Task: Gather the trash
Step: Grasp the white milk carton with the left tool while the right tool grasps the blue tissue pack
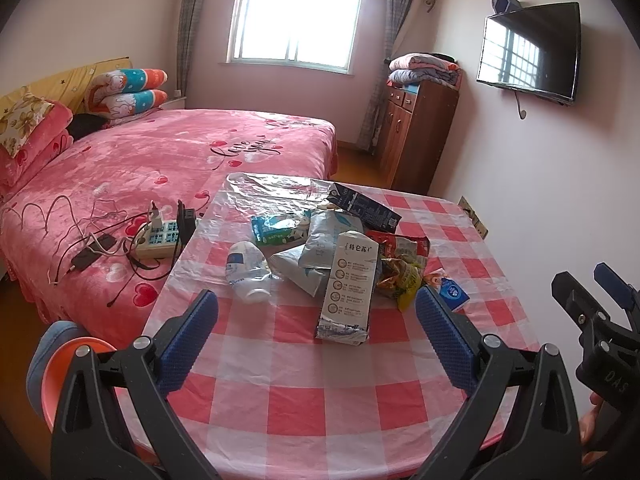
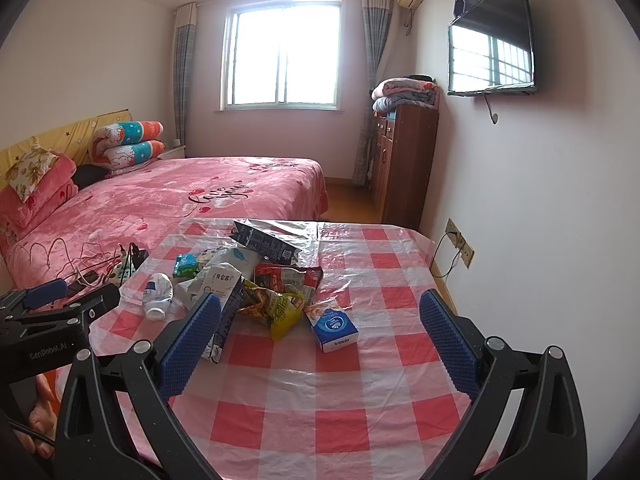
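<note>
A pile of trash lies mid-table on the pink checked cloth (image 1: 320, 400): a tall white milk carton (image 1: 350, 284), a crushed white bottle (image 1: 248, 270), a green pack (image 1: 276, 230), a dark carton (image 1: 364, 206), crumpled snack wrappers (image 1: 400, 264) and a blue tissue pack (image 1: 454, 294). My left gripper (image 1: 318, 320) hovers open just short of the milk carton, holding nothing. In the right wrist view my right gripper (image 2: 320, 328) is open and empty, with the tissue pack (image 2: 334, 328) lying ahead between its fingers and the milk carton (image 2: 224, 300) by its left finger.
A pink bed (image 1: 160, 152) adjoins the table's left side, with a power strip (image 1: 160, 236) and tangled cables on it. A wooden cabinet (image 1: 416, 132) and wall TV (image 1: 528, 52) stand at the right. An orange and blue round object (image 1: 60, 364) sits low at the left.
</note>
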`<state>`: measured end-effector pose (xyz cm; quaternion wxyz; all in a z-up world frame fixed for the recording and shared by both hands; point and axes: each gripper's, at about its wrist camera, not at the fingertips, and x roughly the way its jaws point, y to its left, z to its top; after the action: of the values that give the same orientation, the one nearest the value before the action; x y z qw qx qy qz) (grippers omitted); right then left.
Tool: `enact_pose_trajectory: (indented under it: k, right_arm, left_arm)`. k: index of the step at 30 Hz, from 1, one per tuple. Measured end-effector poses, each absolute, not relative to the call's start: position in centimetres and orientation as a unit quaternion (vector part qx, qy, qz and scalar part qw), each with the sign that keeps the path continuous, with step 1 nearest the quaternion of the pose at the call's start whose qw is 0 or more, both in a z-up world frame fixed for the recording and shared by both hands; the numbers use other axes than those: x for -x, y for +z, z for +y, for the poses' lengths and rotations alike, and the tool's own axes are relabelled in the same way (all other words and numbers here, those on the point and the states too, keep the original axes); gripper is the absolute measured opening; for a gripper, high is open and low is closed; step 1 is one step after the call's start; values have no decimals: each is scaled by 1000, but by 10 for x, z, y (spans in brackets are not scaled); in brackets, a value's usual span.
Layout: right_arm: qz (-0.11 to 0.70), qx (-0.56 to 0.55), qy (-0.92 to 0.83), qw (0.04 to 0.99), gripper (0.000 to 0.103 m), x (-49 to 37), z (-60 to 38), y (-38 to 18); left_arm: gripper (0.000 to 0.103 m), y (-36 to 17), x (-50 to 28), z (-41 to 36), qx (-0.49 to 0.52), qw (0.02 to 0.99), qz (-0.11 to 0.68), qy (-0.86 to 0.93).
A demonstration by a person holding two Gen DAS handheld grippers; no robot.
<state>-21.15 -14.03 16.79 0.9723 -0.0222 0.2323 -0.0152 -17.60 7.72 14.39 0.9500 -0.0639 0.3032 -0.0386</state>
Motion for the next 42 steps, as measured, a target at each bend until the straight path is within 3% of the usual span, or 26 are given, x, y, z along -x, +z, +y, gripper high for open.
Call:
enact_pose_trajectory:
  k: [15, 42]
  right_arm:
    - [257, 19, -8, 966, 98, 195, -146, 150]
    - [370, -148, 56, 916, 98, 98, -226, 42]
  left_arm:
    - [99, 127, 163, 77, 70, 944, 318, -43]
    - [99, 50, 73, 27, -38, 927, 367, -73]
